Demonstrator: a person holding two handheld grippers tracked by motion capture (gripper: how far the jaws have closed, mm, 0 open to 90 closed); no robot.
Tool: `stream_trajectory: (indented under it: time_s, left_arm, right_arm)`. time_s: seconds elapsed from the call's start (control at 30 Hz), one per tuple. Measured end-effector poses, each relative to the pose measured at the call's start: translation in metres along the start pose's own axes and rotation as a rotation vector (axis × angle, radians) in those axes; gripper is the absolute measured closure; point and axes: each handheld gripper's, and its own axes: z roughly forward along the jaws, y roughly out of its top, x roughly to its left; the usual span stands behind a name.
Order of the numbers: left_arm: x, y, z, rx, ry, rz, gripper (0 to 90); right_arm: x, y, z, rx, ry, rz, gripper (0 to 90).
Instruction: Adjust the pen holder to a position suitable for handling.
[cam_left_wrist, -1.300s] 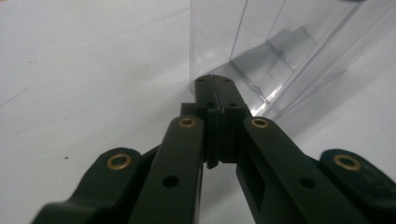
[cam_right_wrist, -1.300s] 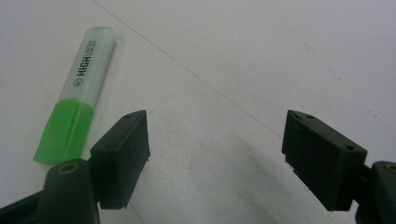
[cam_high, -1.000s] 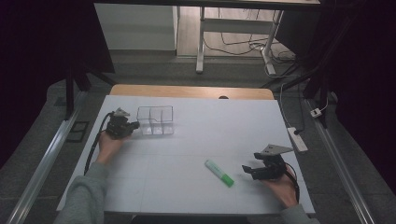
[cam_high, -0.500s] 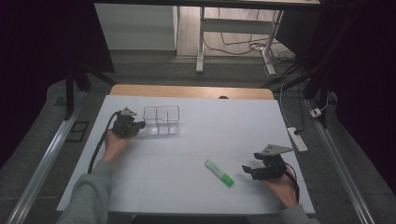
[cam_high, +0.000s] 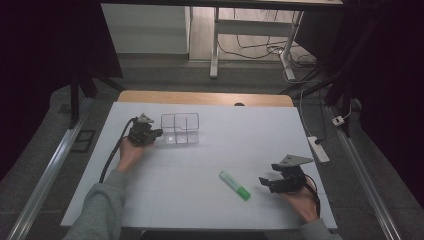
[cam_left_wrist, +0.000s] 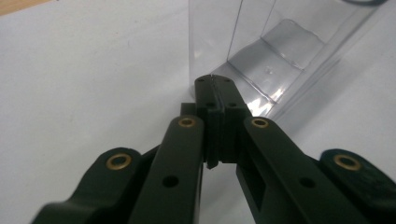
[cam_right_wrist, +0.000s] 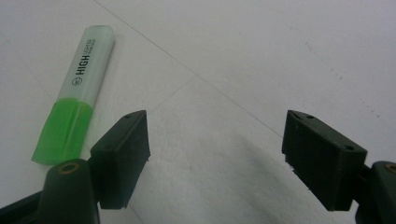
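A clear plastic box (cam_high: 180, 128) with divided compartments stands on the white table (cam_high: 215, 150) at the back left. My left gripper (cam_high: 159, 133) is shut with nothing in it, its tips against the box's left wall. In the left gripper view the closed jaws (cam_left_wrist: 212, 81) meet the clear box (cam_left_wrist: 280, 51) at its near corner. A green highlighter (cam_high: 235, 185) lies near the front, right of centre. My right gripper (cam_high: 266, 182) rests open just right of it. In the right gripper view the highlighter (cam_right_wrist: 77, 88) lies beyond the left jaw, outside the open gripper (cam_right_wrist: 217, 149).
A wooden strip (cam_high: 205, 97) runs along the table's far edge. A power strip (cam_high: 318, 149) lies off the right side. Metal rails (cam_high: 45, 175) flank the table, and a desk frame (cam_high: 250, 30) stands behind it.
My left gripper has slid to the right, and the clear box has shifted right along with it. The right gripper and the highlighter have stayed put.
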Motion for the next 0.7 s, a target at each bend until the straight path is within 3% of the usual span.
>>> stream_trajectory:
  time_s: [0.7]
  left_arm:
    - [-0.015,0.022,0.023,-0.007,-0.061,0.033,88.6]
  right_arm:
    - [0.003,-0.006,-0.006,-0.009,-0.009,0.022,23.2]
